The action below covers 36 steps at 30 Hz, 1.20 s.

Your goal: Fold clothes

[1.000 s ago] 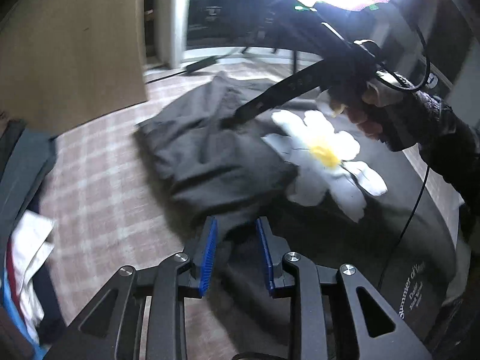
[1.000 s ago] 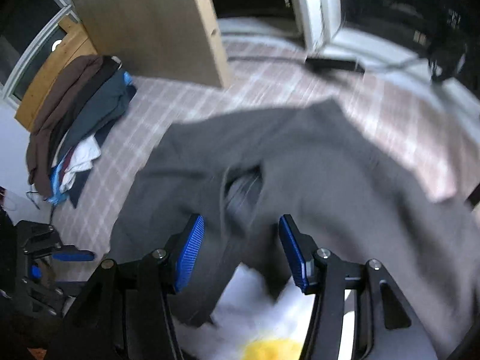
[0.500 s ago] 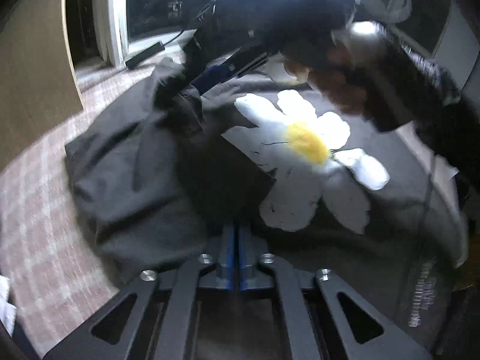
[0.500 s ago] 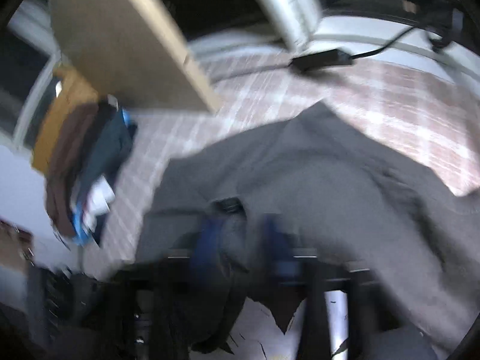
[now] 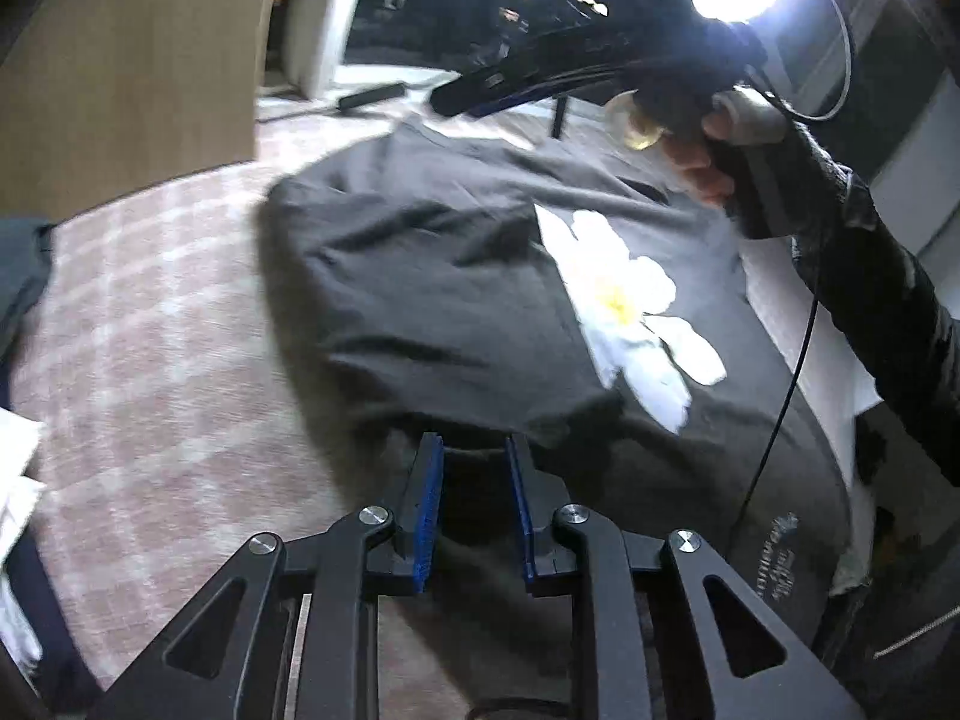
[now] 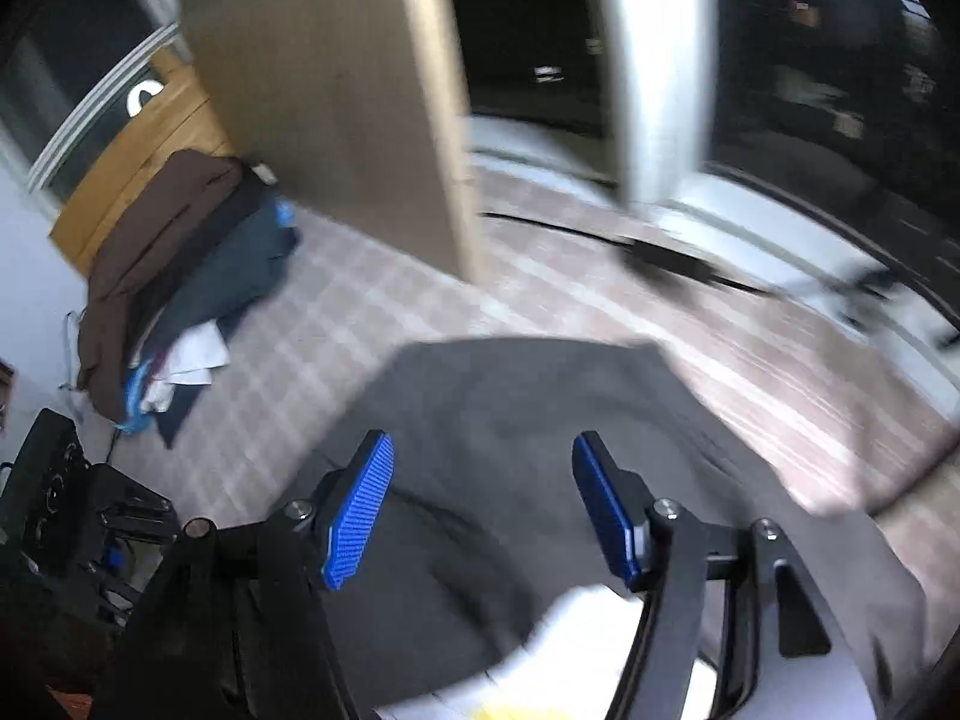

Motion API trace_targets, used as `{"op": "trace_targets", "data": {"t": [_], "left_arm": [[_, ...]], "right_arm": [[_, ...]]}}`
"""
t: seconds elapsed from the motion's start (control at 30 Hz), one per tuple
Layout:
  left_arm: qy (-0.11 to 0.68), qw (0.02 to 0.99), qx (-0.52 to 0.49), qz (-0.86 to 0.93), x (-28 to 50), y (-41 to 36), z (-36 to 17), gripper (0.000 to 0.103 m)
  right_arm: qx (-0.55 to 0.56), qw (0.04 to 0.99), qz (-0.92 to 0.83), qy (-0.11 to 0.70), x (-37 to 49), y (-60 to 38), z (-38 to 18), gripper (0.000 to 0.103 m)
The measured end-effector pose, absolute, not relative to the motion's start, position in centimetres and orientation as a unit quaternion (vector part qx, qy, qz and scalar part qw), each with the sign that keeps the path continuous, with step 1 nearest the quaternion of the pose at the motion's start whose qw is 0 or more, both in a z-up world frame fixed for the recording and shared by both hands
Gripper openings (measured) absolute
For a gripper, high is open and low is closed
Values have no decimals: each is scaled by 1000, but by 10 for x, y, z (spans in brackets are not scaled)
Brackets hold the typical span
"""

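Dark grey T-shirt [image 5: 432, 276], one, with white daisy print [image 5: 636, 312] and yellow centre, lying spread on the checked pink-and-white floor covering [image 5: 162, 324]; left side of the garment folded inward over the chest, its folded edge partly covering the print; small pale lettering [image 5: 780, 558] near the hem at the lower right of the left wrist view; left tongs [image 5: 474, 450], blue-padded, jaws narrow and opening, poised at the near edge of the shirt with dark fabric showing in the gap, pads not seen pressing on it; right tongs [image 6: 480, 468], blue ribbed pads [image 6: 360, 510], jaws wide and opening, above the grey cloth with nothing gripped between them; right hand [image 5: 714, 162] in a dark sleeve [image 5: 870, 276], gripping the tool's handle above the far side of the shirt, black cable [image 5: 792, 360] trailing from it; pile of clothes [image 6: 174, 276], brown, navy and white, at the left edge of the floor covering against a wooden panel [image 6: 324, 90]; picture blurred.
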<state>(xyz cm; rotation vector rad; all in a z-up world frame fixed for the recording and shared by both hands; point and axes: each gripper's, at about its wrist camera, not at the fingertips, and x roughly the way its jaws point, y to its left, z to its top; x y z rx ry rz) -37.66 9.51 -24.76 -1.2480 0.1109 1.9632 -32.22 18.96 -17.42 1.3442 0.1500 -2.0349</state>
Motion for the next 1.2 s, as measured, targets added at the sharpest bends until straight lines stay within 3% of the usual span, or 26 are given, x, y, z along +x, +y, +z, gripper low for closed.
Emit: {"op": "trace_targets", "data": {"t": [0.2,0.23,0.27,0.3,0.33,0.53,0.63,0.7,0.77,0.87,1.0,1.07,1.2], "left_arm": [[94,367,-484,789,-378,101,-258,27],[106,365,-482,790,-377,104,-261,27],[111,365,-478,791,-375,105,-262,27],[109,368,-476,791,-375,104,-263,26],[106,372,-475,790,-374,103,-264,24],[92,378,-485,783,-372,104,-267,22],[87,382,-491,778,-368,100,-261,22],[80,385,-487,780,-366,96,-253,22],[72,391,-479,782,-364,95,-243,22],[59,405,-470,782,-363,95,-230,23],[80,441,-457,768,-356,126,-228,32],[97,454,-455,760,-353,142,-231,34],[159,475,-446,742,-341,175,-243,34]], "right_arm": [[551,359,-746,107,-335,130,-219,61],[552,360,-743,111,-336,125,-222,52],[550,364,-743,117,-336,121,-223,31],[547,367,-742,124,-336,118,-223,21],[545,370,-742,126,-337,115,-223,2],[507,322,-791,115,-368,115,-208,2],[516,325,-789,72,-365,139,-196,4],[515,338,-786,58,-349,167,-187,18],[516,314,-794,69,-330,199,-186,57],[536,285,-792,71,-308,245,-196,57],[531,281,-798,48,-289,280,-202,54],[527,290,-798,50,-282,289,-203,39],[527,296,-793,72,-272,287,-215,33]]}}
